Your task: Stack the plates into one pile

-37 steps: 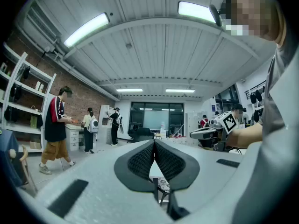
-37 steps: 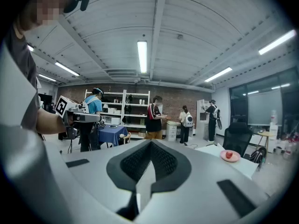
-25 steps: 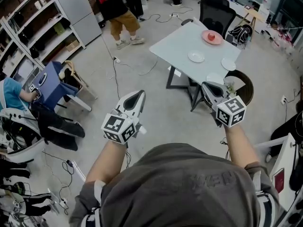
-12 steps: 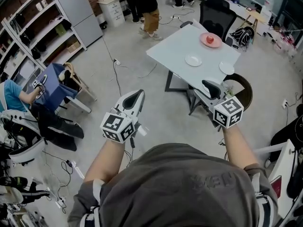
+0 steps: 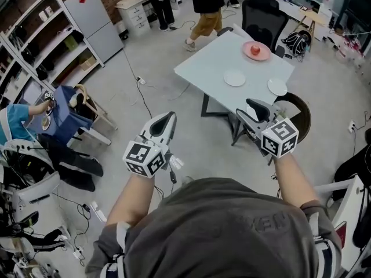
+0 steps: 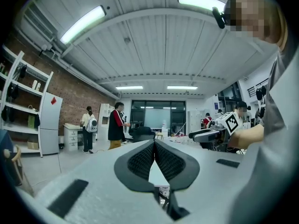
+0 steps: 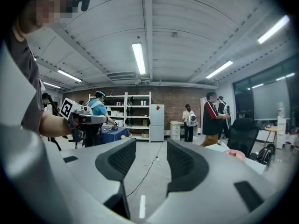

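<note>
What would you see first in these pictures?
Two grippers with marker cubes stick out in front: the left gripper shut, the right gripper with empty jaws that have just been opening. Ahead, a pale table holds a pink plate, a white plate mid-table and a second white plate near its edge.

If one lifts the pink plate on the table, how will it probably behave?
The pink plate looks shallow and rigid, so it is likely stiff, not floppy. The round red thing on it may roll off if tilted.
</note>
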{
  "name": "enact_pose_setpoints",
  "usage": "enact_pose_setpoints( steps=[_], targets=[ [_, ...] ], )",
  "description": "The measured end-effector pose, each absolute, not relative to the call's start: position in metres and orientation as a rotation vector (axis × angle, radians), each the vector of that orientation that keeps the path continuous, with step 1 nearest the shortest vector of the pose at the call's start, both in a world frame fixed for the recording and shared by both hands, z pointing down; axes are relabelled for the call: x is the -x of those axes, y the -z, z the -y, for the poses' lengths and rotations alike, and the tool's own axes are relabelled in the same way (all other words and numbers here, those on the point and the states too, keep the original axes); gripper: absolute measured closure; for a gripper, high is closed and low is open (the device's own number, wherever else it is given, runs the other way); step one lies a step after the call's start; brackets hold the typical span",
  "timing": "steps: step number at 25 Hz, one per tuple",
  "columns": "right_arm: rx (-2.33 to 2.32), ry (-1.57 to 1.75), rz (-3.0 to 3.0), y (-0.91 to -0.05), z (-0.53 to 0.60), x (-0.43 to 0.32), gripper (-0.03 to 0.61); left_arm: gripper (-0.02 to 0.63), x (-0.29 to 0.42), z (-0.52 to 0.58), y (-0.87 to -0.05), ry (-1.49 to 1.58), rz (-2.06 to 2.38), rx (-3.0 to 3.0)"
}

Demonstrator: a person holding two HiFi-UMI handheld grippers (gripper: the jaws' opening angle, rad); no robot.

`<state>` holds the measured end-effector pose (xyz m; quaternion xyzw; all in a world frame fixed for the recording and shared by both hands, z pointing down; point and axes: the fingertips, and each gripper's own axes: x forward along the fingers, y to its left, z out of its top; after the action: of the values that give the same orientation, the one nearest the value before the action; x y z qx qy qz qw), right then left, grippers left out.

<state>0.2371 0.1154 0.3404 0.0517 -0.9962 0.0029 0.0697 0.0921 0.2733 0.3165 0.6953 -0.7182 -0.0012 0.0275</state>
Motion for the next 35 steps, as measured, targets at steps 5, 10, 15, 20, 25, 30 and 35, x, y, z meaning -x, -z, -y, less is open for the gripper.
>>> enact_pose_setpoints(
  steps=[5, 10, 15, 20, 25, 30, 35],
  targets=[
    [-0.191, -0.026, 2.987, -0.358, -0.096, -0.168, 0.385, 0.607, -0.023, -0.25, -0.339, 0.028, 2.173, -2.177],
    [-0.238, -0.001, 3.004, -0.36, -0.061, -0.072, 0.393, 0.607, 0.081, -0.201, -0.341, 0.062, 2.129, -2.255],
    [-0.329, -0.014, 3.022, -0.354, -0.027, 0.01, 0.4, 0.607, 0.17, -0.159, -0.336, 0.003, 2.057, -2.349],
    [-0.366, -0.012, 3.005, -0.348, 0.01, 0.078, 0.405, 0.607, 0.24, -0.12, -0.334, 0.004, 2.008, -2.373],
    [-0.366, -0.019, 2.991, -0.349, 0.043, 0.126, 0.407, 0.607, 0.29, -0.087, -0.338, 0.015, 1.992, -2.36],
    [-0.341, -0.025, 2.974, -0.353, 0.083, 0.159, 0.407, 0.607, 0.319, -0.053, -0.346, 0.019, 2.006, -2.316],
    [-0.257, 0.014, 2.973, -0.353, 0.124, 0.182, 0.407, 0.607, 0.331, -0.019, -0.348, 0.004, 2.076, -2.254]
  ],
)
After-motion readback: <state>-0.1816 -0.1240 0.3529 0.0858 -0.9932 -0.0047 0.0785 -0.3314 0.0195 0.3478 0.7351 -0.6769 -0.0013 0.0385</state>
